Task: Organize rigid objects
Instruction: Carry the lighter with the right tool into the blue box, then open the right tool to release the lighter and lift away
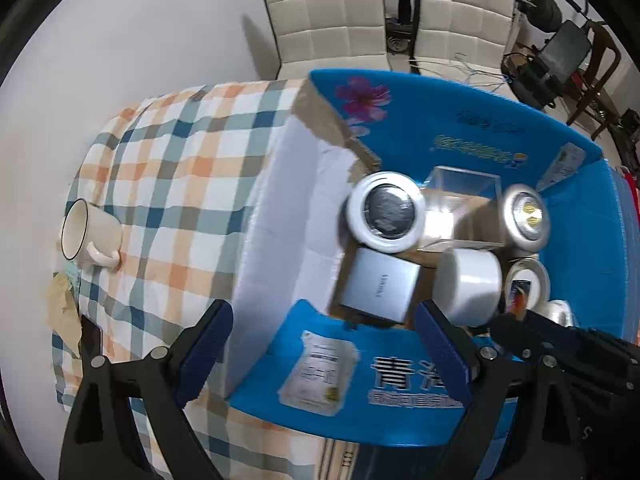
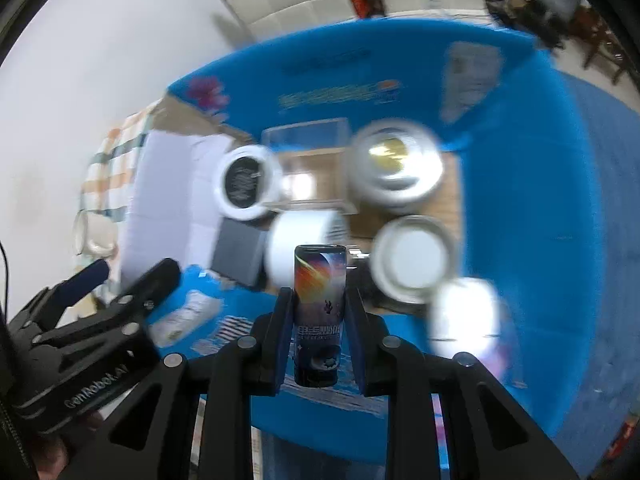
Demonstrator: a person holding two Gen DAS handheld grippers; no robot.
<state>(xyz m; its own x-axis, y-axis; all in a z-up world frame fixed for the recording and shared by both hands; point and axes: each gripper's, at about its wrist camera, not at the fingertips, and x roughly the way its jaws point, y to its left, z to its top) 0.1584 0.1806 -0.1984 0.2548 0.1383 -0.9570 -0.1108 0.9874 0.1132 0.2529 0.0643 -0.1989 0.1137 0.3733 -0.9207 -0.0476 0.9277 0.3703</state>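
Glossy printed can, stiff, likely light and slippery, clamped mid-body in my right tool above the blue box; left tool apart, empty, over its near wall.

Blue box floor is crowded: white-rimmed round tin, clear plastic box, silver tin, white cylinder, grey square box, all near or touching. Only clear floor strip runs along the white inner wall on the left. Outside, checked cloth is free except the mug.
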